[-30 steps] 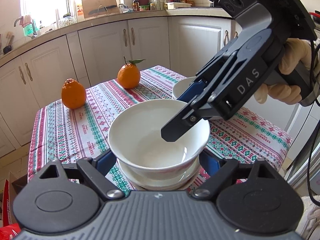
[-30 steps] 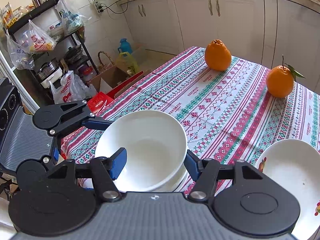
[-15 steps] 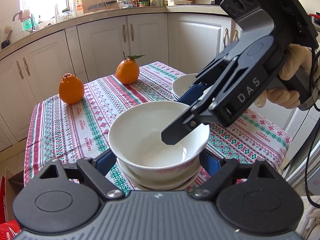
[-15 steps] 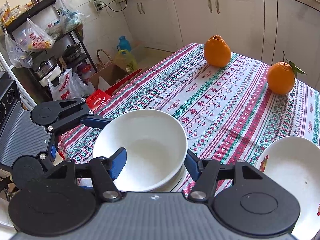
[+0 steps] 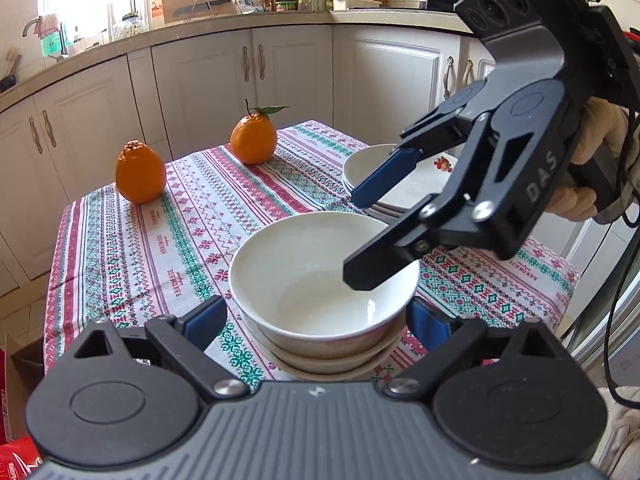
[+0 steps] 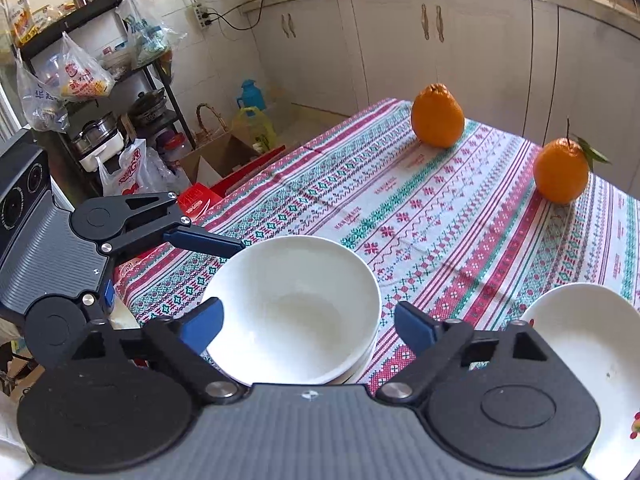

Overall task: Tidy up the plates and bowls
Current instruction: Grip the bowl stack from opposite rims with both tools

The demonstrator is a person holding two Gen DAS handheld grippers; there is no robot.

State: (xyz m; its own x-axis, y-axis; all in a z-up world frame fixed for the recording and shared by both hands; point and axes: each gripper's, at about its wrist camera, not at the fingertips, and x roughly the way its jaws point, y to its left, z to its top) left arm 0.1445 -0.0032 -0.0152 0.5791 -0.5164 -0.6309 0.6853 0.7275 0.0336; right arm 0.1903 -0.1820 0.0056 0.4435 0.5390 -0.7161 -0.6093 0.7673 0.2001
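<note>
Left wrist view: the top bowl sits nested in the bowl stack near the tabletop's six o'clock edge. The left tongs stand wide, one pad on each side of the bowl and clear of its wall; their jaws have just been opening. The right tongs come in from three o'clock and have just sprung wide, one finger over the bowl's inside, the other outside the rim, neither pressing on it. The bowl looks released.

So the bowls appear gathered. At one o'clock the plate stack holds several plates, the top one bearing a small printed motif. Two oranges stand at ten and eleven o'clock, well apart from the crockery. Little seems left, though I cannot rule out dishes beyond the frame.

How many bowls lie under the top one is hard to count. In the right wrist view the plate stack is cut off at the four o'clock edge, and the left tongs' nearer finger is hidden behind the right tongs' own body.
</note>
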